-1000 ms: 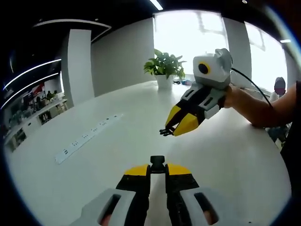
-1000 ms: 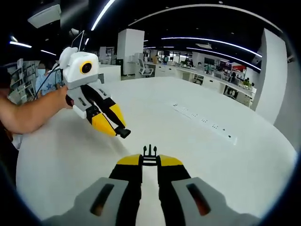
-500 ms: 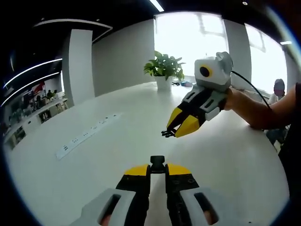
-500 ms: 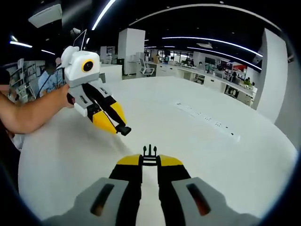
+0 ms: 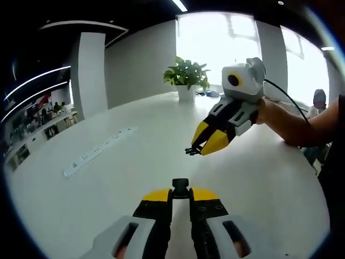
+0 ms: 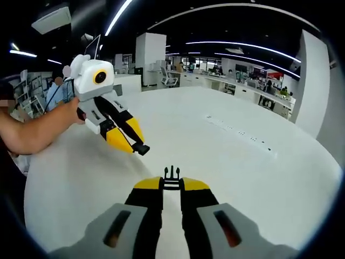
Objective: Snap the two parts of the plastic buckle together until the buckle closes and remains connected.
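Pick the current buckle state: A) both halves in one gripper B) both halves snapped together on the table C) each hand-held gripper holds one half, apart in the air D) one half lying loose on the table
C: the left hand-held gripper is shut on the socket half, the right hand-held gripper on the pronged half, with open air between them above the white table.

Daylight floods through the far windows [image 5: 232,43] in the left gripper view, blown out to white and glaring softly off the pale bench [image 5: 135,162]. In the right gripper view, ceiling strip lights [image 6: 237,56] brighten a dimmer room. Fisheye bending curves the edges; far background is soft, shadows faint.
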`<action>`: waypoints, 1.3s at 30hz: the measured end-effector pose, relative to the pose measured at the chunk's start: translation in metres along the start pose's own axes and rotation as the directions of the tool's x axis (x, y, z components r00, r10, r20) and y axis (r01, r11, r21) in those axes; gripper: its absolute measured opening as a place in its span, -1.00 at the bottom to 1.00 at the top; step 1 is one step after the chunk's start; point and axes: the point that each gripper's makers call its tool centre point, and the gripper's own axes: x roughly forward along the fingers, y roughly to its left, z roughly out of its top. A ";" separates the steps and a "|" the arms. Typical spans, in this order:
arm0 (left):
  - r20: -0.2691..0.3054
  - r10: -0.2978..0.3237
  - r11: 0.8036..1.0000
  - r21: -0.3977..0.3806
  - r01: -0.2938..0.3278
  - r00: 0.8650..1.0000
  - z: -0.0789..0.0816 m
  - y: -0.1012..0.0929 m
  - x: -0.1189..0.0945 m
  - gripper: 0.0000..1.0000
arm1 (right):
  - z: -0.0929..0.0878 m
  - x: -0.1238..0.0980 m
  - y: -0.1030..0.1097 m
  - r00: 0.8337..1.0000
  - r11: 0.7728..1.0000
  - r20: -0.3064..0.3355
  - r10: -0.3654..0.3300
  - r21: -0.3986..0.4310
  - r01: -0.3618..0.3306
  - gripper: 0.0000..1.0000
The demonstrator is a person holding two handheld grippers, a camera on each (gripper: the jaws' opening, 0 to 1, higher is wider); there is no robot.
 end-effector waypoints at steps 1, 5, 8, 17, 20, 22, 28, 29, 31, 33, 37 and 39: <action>-0.001 0.002 1.000 0.000 -0.002 1.000 0.000 -0.001 0.000 -0.81 | -0.001 0.000 0.001 1.000 1.000 -0.003 0.003 0.001 -0.003 -0.78; 0.003 0.007 1.000 0.005 -0.007 1.000 0.000 -0.004 -0.001 -0.80 | -0.004 -0.001 0.005 1.000 1.000 -0.008 -0.001 -0.001 0.001 -0.78; -0.003 0.001 1.000 0.010 -0.001 1.000 -0.001 -0.007 -0.001 -0.80 | -0.006 -0.002 0.008 1.000 1.000 -0.011 0.000 0.002 0.000 -0.78; 0.014 0.003 1.000 0.002 -0.003 1.000 0.001 -0.004 -0.006 -0.80 | -0.008 -0.009 0.014 1.000 1.000 -0.004 -0.012 -0.008 0.012 -0.78; 0.011 0.002 1.000 0.005 -0.003 1.000 -0.002 -0.002 -0.007 -0.80 | -0.009 -0.008 0.013 1.000 1.000 -0.006 -0.014 -0.017 0.014 -0.78; 0.010 0.005 1.000 0.004 -0.005 1.000 -0.004 -0.001 -0.009 -0.80 | -0.008 -0.007 0.010 1.000 1.000 -0.004 -0.013 -0.012 0.013 -0.78; 0.010 0.005 1.000 0.001 -0.005 1.000 -0.011 -0.001 -0.016 -0.80 | -0.011 -0.005 0.013 1.000 1.000 -0.010 -0.011 -0.019 0.011 -0.78; 0.010 0.008 1.000 0.002 -0.008 1.000 -0.012 -0.002 -0.017 -0.80 | -0.012 -0.005 0.012 1.000 1.000 -0.012 -0.011 -0.019 0.011 -0.78; 0.012 0.008 1.000 0.001 -0.008 1.000 -0.013 -0.002 -0.019 -0.80 | -0.011 -0.005 0.013 1.000 1.000 -0.011 -0.012 -0.015 0.012 -0.78; 0.019 0.008 1.000 -0.001 -0.008 1.000 -0.012 -0.003 -0.021 -0.80 | -0.011 -0.006 0.012 1.000 1.000 -0.009 -0.015 -0.015 0.015 -0.78; 0.030 0.003 1.000 -0.003 -0.003 1.000 -0.011 -0.006 -0.021 -0.80 | -0.014 -0.008 0.011 1.000 1.000 -0.003 -0.016 -0.011 0.016 -0.78; 0.028 -0.001 1.000 0.002 0.001 1.000 -0.011 -0.008 -0.019 -0.80 | -0.018 -0.008 0.010 1.000 1.000 -0.010 -0.020 -0.007 0.020 -0.78</action>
